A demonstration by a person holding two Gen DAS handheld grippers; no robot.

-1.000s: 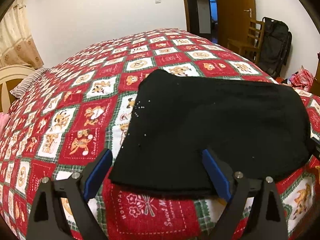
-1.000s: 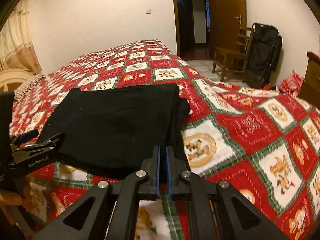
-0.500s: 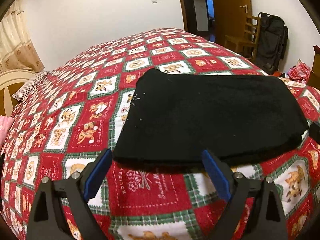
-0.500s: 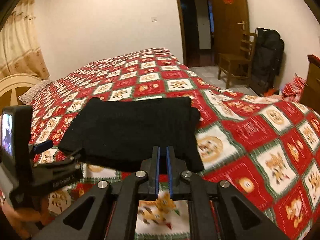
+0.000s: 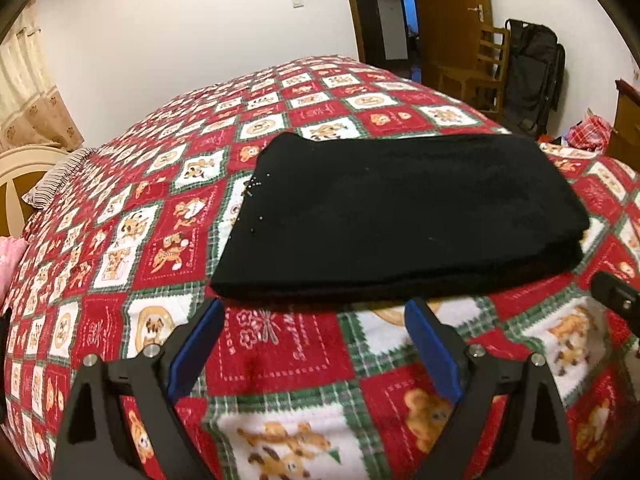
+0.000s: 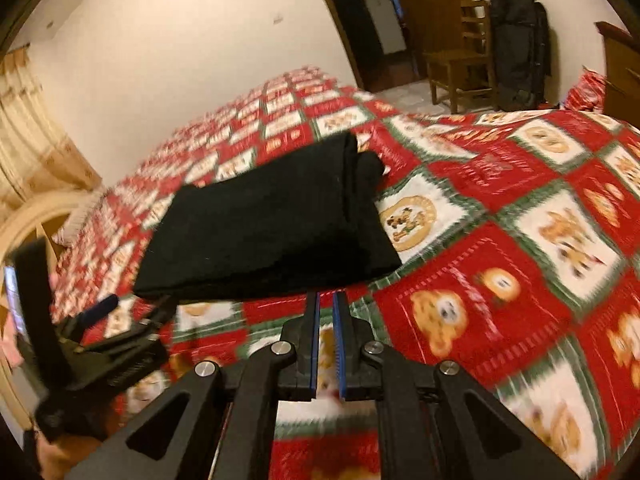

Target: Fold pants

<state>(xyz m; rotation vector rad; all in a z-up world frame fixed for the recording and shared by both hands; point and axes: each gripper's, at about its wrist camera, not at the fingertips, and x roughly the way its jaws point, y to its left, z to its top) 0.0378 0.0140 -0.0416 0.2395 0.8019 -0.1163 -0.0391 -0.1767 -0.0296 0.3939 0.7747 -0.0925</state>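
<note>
On the bed (image 5: 280, 360), near its front edge: black pants (image 5: 400, 216) folded flat. Left tongs (image 5: 314, 320) wide apart, holding nothing. Right tongs (image 6: 326, 300) almost together, holding nothing.

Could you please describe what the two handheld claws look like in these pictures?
Both are matte black plastic. The left claw has two angular arms with triangular cut-outs, silver round bolts at the joints, and flat blue pads on the inner faces. The right claw has the same black linkage, silver bolts and thin blue pads. Seen from the right wrist, the left unit carries a small lit screen. No cables show.
</note>
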